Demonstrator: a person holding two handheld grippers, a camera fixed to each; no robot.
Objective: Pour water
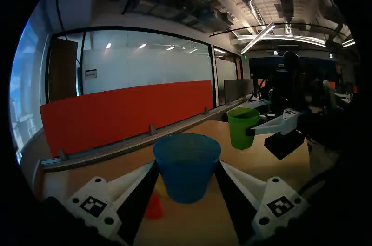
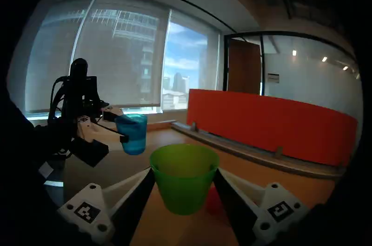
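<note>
In the left gripper view, the left gripper (image 1: 187,170) has its fingers part-open at lower centre, both pressing the one blue cup (image 1: 187,178), whose contents are unclear. Right of centre, the right gripper (image 1: 260,135) holds the one green cup (image 1: 242,127); one small red object (image 1: 153,208) is half hidden behind a finger, and the wall sign (image 1: 90,74) is unreadable. In the right gripper view, that gripper's fingers clasp the green cup at lower centre above the table (image 2: 186,232), with the blue cup at centre left.
</note>
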